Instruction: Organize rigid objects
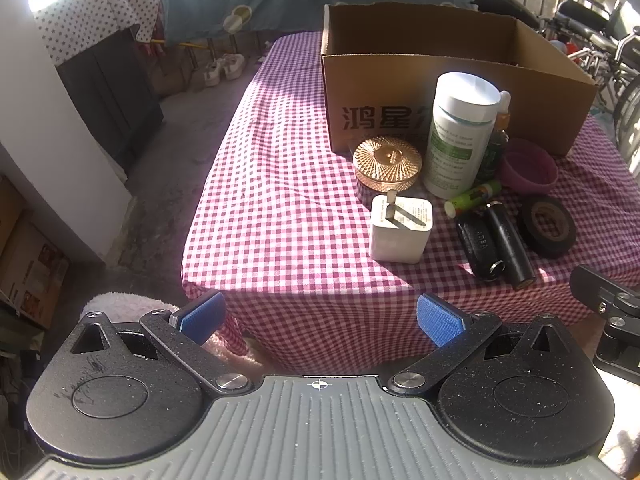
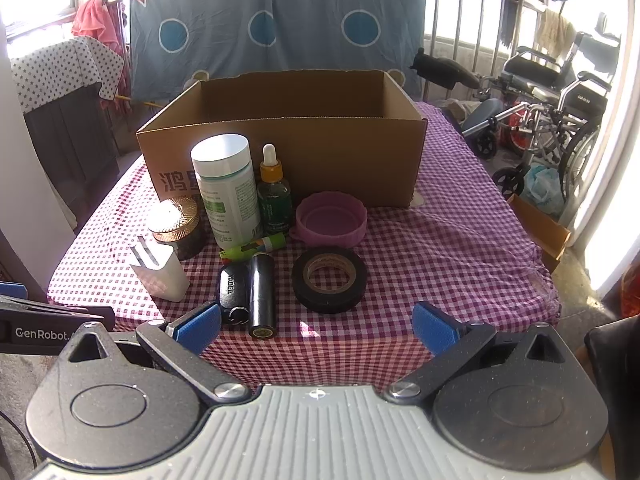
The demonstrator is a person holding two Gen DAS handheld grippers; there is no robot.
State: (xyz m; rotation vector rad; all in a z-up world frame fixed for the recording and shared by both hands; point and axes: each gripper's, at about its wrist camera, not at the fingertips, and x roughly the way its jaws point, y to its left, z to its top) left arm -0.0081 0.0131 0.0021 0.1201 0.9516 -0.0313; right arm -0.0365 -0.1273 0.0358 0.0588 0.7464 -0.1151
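An open cardboard box (image 2: 280, 148) stands at the back of the checked table (image 2: 440, 248). In front of it stand a white bottle (image 2: 226, 192), a dropper bottle (image 2: 274, 192), a gold-lidded jar (image 2: 174, 220), a purple cup (image 2: 330, 218), a white charger (image 2: 160, 270), a green tube (image 2: 254, 249), two black cylinders (image 2: 262, 294) and a black tape roll (image 2: 329, 279). My left gripper (image 1: 320, 318) is open and empty, short of the table's front edge. My right gripper (image 2: 318, 326) is open and empty at the front edge, just before the tape roll.
A wheelchair (image 2: 552, 112) and a railing stand to the right of the table. A dark cabinet (image 1: 112, 96) with a dotted cloth stands to the left. A blue cloth (image 2: 276, 24) hangs behind the box. The same objects show in the left wrist view, charger (image 1: 400, 230) nearest.
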